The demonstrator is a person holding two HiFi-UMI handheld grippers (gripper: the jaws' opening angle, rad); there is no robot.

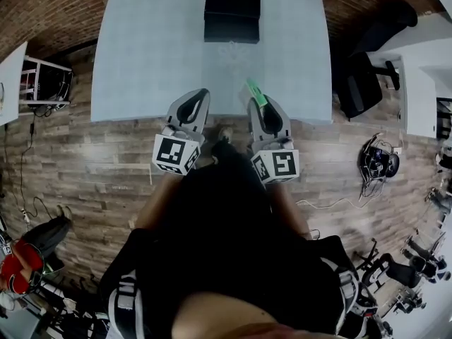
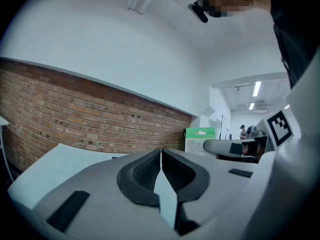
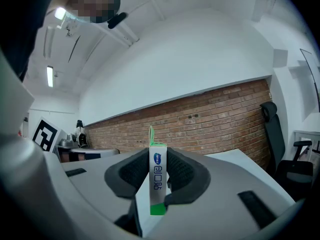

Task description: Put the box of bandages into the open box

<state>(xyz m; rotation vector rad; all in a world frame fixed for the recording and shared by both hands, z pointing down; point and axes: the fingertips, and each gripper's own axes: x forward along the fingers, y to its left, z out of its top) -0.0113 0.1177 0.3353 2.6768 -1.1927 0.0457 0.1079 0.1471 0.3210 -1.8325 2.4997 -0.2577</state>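
The box of bandages (image 1: 256,91), slim and white with green ends, stands upright between the pads of my right gripper (image 1: 260,102), which is shut on it. In the right gripper view the box of bandages (image 3: 158,176) fills the gap of the right gripper (image 3: 158,170), its green flap sticking up. The open box (image 1: 232,16) is black and sits at the far middle of the pale table (image 1: 155,48). My left gripper (image 1: 202,93) is held beside the right one at the table's near edge. The left gripper (image 2: 161,155) is shut with nothing in it. The bandage box (image 2: 200,139) shows at its right.
A black office chair (image 1: 364,83) stands right of the table, beside a white desk (image 1: 424,83). Cables and a headset (image 1: 378,161) lie on the wooden floor. A brick wall (image 2: 75,114) runs behind the table. Another white table (image 1: 10,76) is at the left.
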